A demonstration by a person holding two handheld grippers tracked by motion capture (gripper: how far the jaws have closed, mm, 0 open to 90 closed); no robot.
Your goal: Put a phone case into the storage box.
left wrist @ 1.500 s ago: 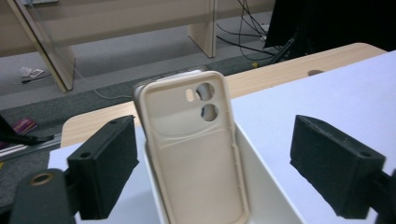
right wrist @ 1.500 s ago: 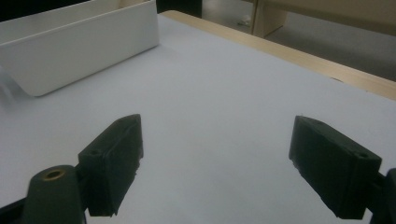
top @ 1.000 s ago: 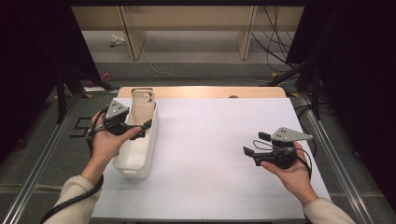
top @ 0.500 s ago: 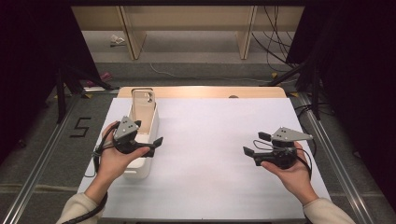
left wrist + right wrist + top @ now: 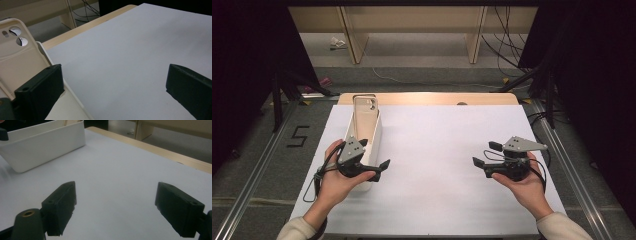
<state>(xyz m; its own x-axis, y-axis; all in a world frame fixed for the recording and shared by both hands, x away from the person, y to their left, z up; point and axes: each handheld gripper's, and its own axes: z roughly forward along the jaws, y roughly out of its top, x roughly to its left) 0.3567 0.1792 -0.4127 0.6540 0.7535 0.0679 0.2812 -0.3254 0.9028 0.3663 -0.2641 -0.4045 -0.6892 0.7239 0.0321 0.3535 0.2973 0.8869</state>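
White bin (image 5: 373,131): a long, narrow container standing on the white table sheet (image 5: 437,150), toward the sheet's left edge, its length running away from the person. Inside it a cream phone case (image 5: 364,116) leans upright against the far end, camera cut-outs at the top; the rest of the interior cannot be made out. Left gripper (image 5: 382,165): held over the bin's near end, jaws wide apart and holding nothing, one jaw above the bin's rim in the left gripper view. Right gripper (image 5: 477,162): well to the right of the bin, above bare sheet, jaws likewise wide apart and holding nothing, pointing toward the bin.
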